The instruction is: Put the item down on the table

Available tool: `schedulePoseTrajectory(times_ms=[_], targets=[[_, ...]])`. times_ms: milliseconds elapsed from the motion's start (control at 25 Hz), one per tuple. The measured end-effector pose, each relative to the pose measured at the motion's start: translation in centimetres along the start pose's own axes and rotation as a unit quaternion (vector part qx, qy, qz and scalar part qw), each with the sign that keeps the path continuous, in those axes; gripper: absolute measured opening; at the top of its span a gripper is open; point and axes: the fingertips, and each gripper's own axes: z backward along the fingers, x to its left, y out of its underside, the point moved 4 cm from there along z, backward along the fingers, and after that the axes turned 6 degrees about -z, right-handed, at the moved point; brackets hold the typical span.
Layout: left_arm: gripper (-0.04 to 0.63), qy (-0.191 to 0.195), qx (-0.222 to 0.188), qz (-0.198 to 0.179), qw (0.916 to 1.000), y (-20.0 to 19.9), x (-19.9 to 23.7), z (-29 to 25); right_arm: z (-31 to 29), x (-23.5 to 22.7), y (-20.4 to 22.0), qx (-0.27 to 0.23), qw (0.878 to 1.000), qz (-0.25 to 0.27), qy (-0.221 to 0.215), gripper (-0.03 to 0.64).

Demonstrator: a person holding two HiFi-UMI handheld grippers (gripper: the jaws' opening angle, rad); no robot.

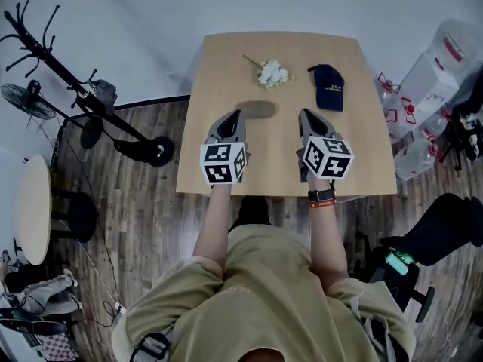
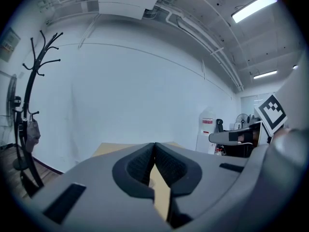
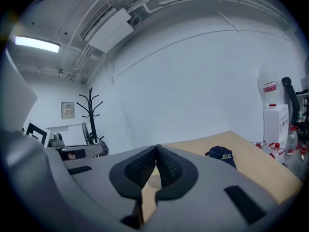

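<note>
while both claws sit over the near half of the wooden worktop [image 1: 226,66], neither one has anything in it. the left claw [image 1: 235,118] is closed, its ribbed pads meeting at the tips in its own view [image 2: 154,153], with only bare worktop showing in the slit below them. the right claw [image 1: 306,118] is closed the same way [image 3: 156,153], tips pressed together on nothing.

the things are already down on the worktop, out beyond the claws. a small bunch of white flowers [image 1: 272,73] lies toward the far edge, ahead of the gap between the two claws and well apart from both. a navy cap [image 1: 329,86] lies ahead of the right claw and a little to its right, near it but not touching; the right gripper view catches it off to the side of the pads [image 3: 222,155]. which of the two is the item meant, i cannot tell. a black coat stand [image 1: 68,74] stands on the floor to the left.
</note>
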Motion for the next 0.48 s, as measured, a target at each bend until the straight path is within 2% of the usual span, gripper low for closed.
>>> schedulePoseTrajectory(times_ms=[480], targets=[[0.023,0.019,-0.001,0.014,0.9997,0.4,-0.8,-0.6,0.1,-0.3,0.3,0.001,1.000,0.009,0.005,0.015]])
